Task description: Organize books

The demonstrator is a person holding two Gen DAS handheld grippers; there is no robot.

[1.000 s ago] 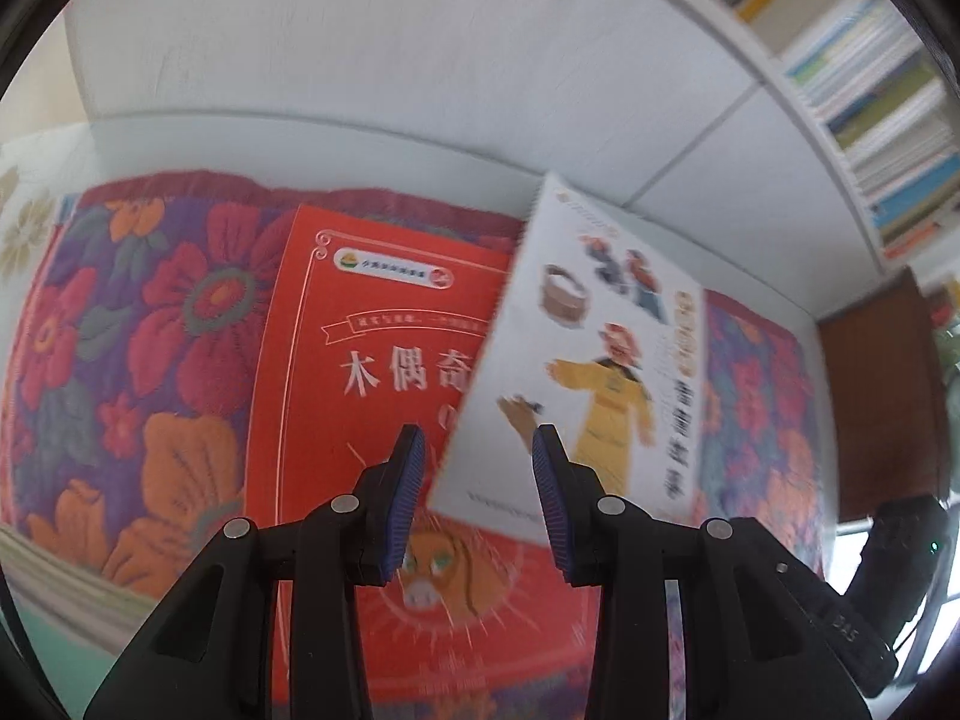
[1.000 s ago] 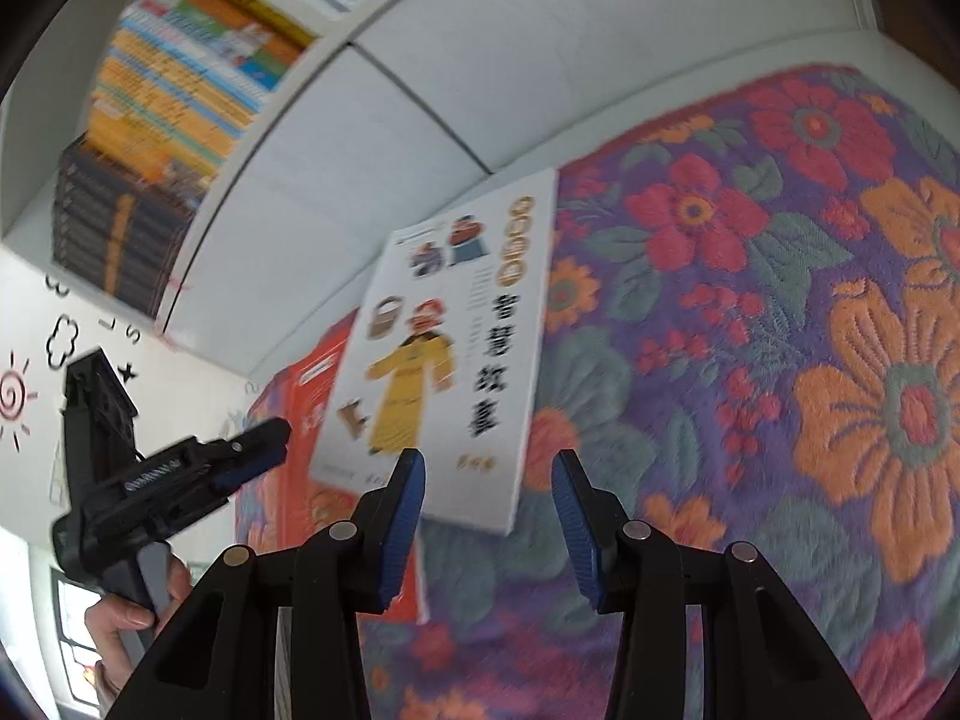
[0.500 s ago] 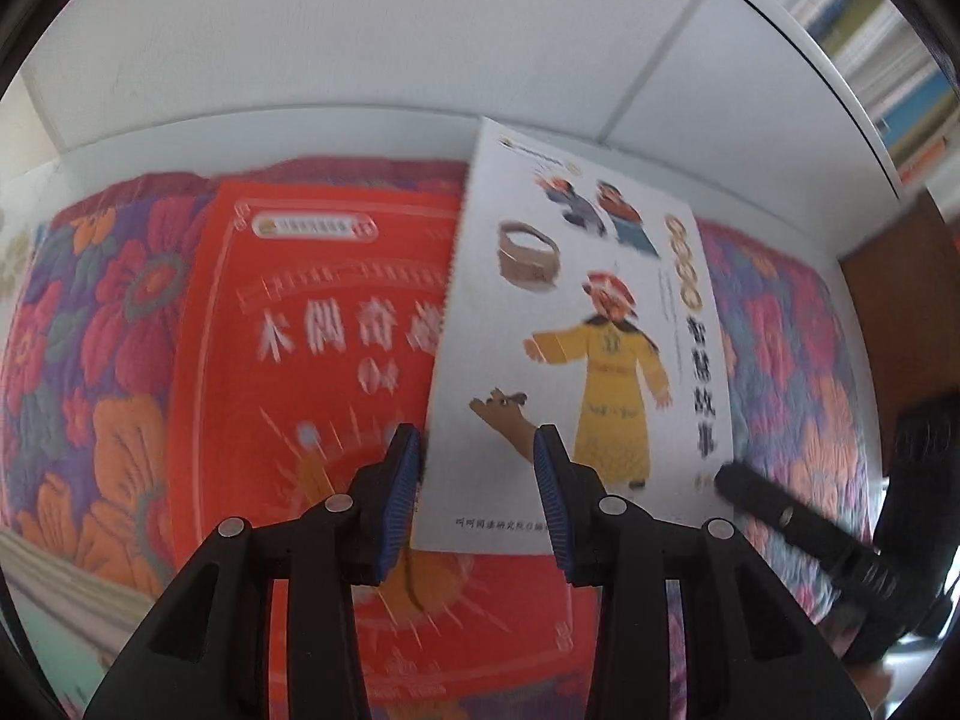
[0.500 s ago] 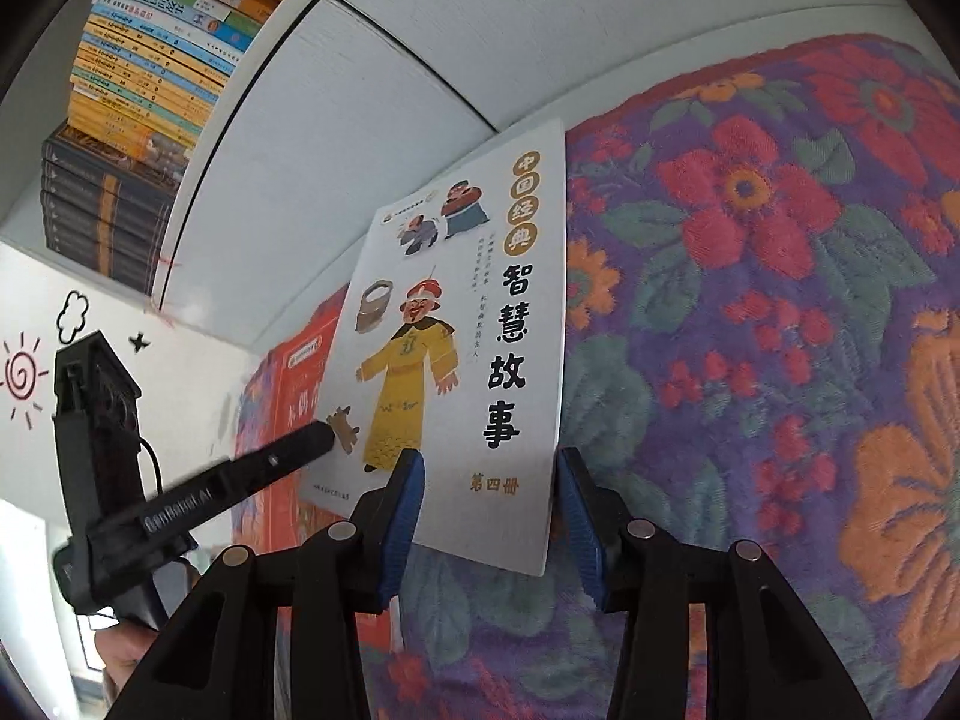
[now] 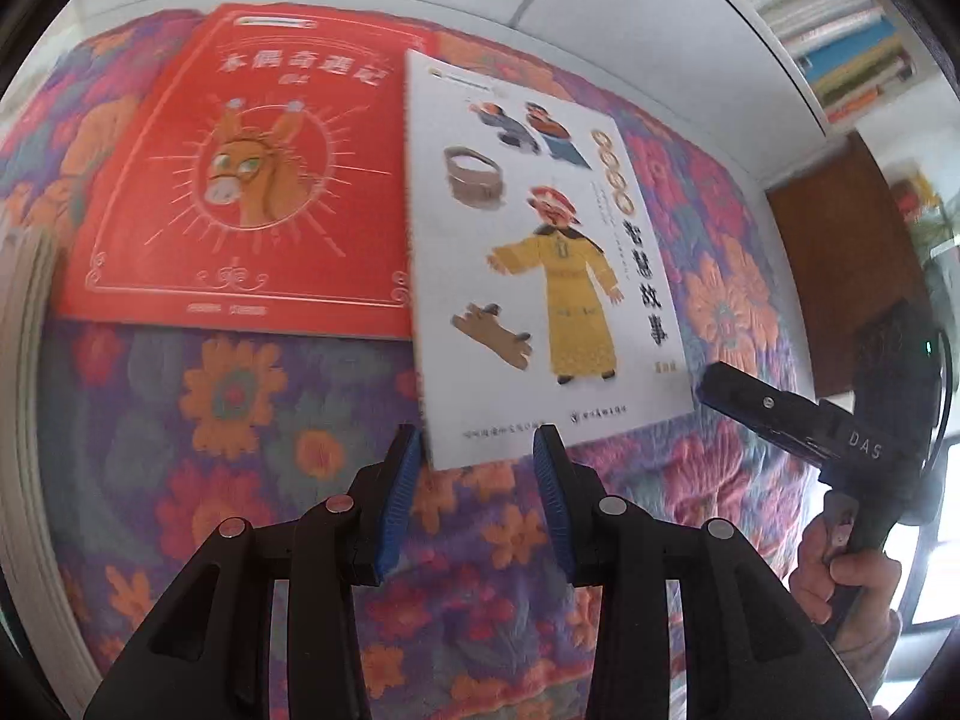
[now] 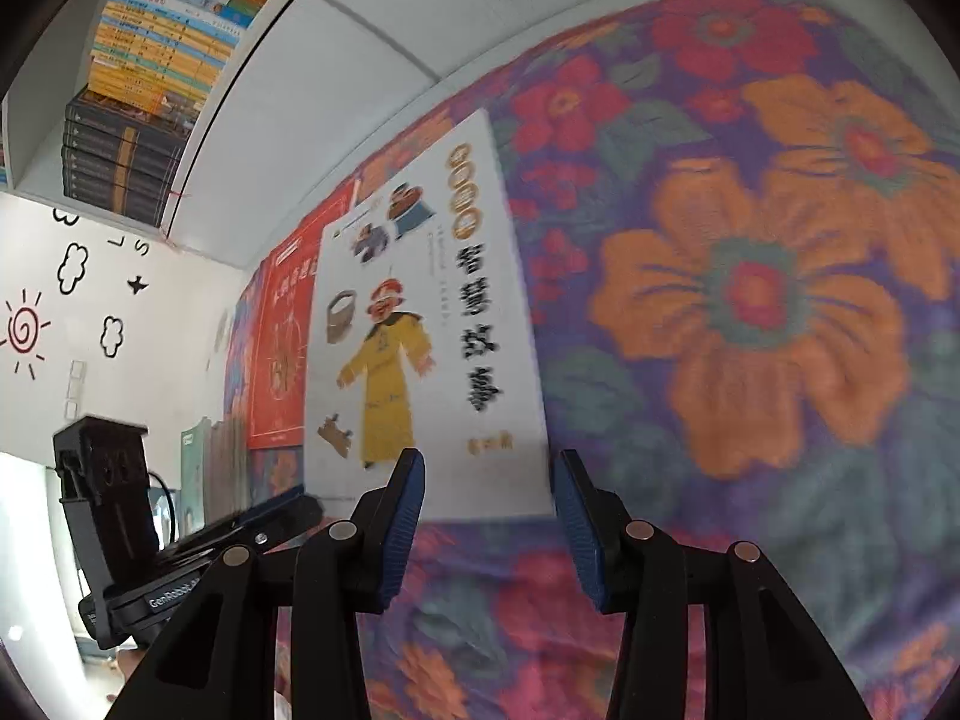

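1. Two books lay flat on the flowered cloth (image 5: 252,540): the white book (image 5: 540,276), with its yellow-robed figure, overlapped the right edge of the red book (image 5: 240,180); shelves of other books stood behind at the wall.
2. The left gripper (image 5: 477,501) hovered at the white book's near edge with its jaws apart and nothing between the pads; the right gripper (image 6: 489,531) hung over the same book's near right corner, jaws likewise apart and empty.
3. The likeliest slip, in my judgement, was a pinch that caught only the cover; the thin book lay flat on soft cloth, so a finger might fail to get under it and the pages would fan open.
4. Both grippers sat near one short edge; closing in together risked the tools knocking each other or pushing the book away.
5. Dragging the white book could shift the red book beneath it; the cloth might bunch too.
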